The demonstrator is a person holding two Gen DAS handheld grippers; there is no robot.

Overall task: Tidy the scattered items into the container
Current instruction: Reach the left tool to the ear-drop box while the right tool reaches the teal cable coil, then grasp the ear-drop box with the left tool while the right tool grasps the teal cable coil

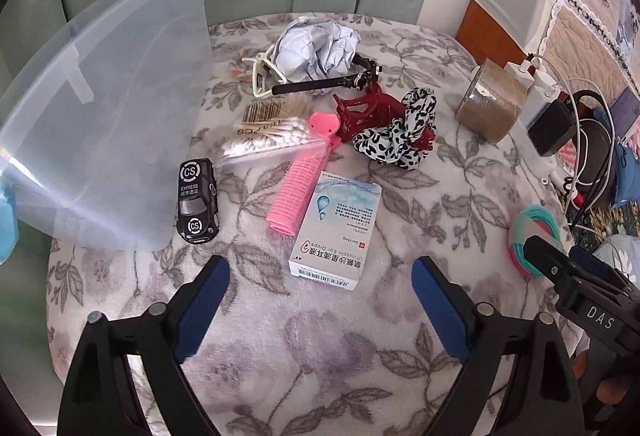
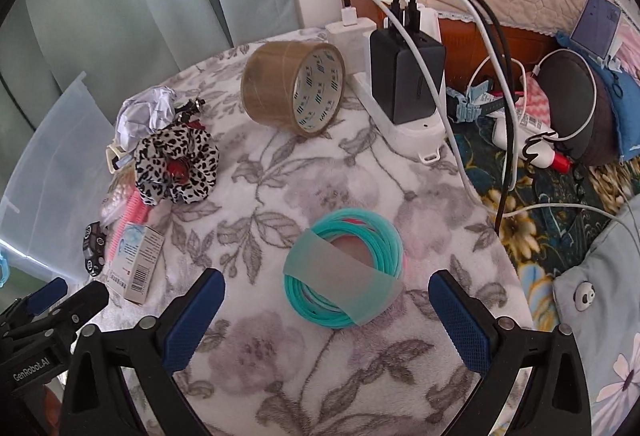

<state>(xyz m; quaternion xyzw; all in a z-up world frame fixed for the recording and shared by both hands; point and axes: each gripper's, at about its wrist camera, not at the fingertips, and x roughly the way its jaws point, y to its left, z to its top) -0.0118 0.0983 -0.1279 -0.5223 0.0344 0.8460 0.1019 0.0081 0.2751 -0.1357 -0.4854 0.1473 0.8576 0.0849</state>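
A clear plastic container (image 1: pixel 100 124) stands at the left of the floral table. Scattered beside it are a black toy car (image 1: pixel 197 201), a pink hair roller (image 1: pixel 298 188), an ear-drops box (image 1: pixel 338 230), a cotton-swab bag (image 1: pixel 266 134), a red claw clip (image 1: pixel 366 112), a leopard scrunchie (image 1: pixel 400 132) and crumpled paper (image 1: pixel 316 48). My left gripper (image 1: pixel 320 272) is open, just short of the box. My right gripper (image 2: pixel 326 292) is open around a bundle of teal bands (image 2: pixel 344 272), which is untouched.
A brown tape roll (image 2: pixel 296 86) stands behind the bands. A power strip with a black charger (image 2: pixel 408 72) and cables lies along the table's right edge. A white clip and black headband (image 1: pixel 320 84) lie near the paper. Curtains hang behind.
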